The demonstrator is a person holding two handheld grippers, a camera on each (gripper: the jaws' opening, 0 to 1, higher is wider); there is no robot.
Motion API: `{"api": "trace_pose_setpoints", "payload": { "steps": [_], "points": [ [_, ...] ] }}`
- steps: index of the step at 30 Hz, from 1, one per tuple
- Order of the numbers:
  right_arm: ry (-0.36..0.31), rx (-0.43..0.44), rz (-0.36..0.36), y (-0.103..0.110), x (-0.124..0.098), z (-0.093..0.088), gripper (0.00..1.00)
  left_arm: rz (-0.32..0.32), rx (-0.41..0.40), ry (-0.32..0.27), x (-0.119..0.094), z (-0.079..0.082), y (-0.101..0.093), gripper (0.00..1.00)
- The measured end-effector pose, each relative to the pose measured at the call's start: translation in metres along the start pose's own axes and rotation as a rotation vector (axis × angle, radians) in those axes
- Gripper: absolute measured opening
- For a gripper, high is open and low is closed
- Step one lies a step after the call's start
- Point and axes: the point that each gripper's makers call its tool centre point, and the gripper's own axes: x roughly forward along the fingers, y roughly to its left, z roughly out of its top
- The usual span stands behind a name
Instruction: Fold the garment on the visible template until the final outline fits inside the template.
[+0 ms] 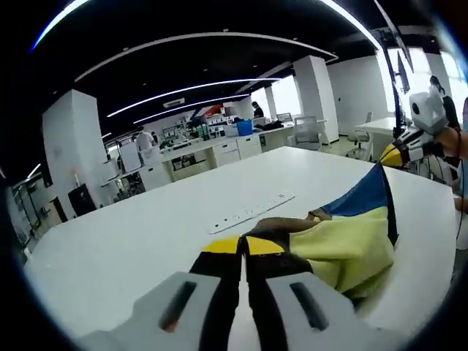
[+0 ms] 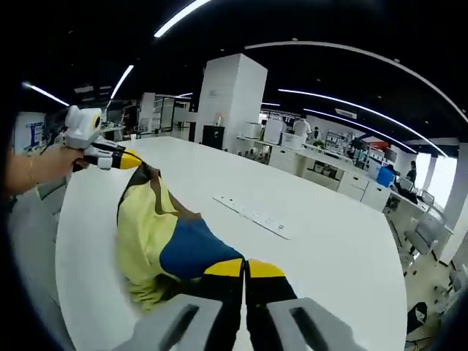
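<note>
A yellow, blue and brown garment (image 1: 351, 238) is stretched between the two grippers above a white table (image 1: 146, 241). In the left gripper view my left gripper (image 1: 243, 247) is shut on one brown and yellow end of the cloth. The right gripper (image 1: 398, 153), held by a hand, pinches the blue corner at the far right. In the right gripper view my right gripper (image 2: 244, 268) is shut on the blue part of the garment (image 2: 157, 234), and the left gripper (image 2: 124, 159) holds the far brown end.
A white power strip (image 1: 252, 212) lies on the table behind the cloth, also seen as the strip (image 2: 252, 214) in the right gripper view. Desks, chairs, pillars and people stand in the office beyond. The table edge (image 2: 66, 241) runs close to the hand.
</note>
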Motion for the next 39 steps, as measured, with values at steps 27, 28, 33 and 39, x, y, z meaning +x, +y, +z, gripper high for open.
{"api": "trace_pose_setpoints", "payload": {
  "steps": [27, 28, 33, 39],
  "points": [
    [0.129, 0.17, -0.147, -0.099, 0.096, -0.055, 0.0, 0.025, -0.164, 0.102, 0.159, -0.05, 0.014, 0.0],
    [0.132, 0.174, -0.152, -0.101, 0.098, -0.058, 0.0, 0.032, -0.152, 0.119, 0.162, -0.055, 0.015, 0.0],
    [0.168, 0.218, -0.168, -0.107, 0.109, -0.077, 0.0, 0.037, -0.124, 0.16, 0.177, -0.075, 0.011, 0.0],
    [0.2, 0.244, -0.175, -0.104, 0.121, -0.095, 0.0, 0.046, -0.089, 0.204, 0.186, -0.095, 0.012, 0.0]
  ]
}}
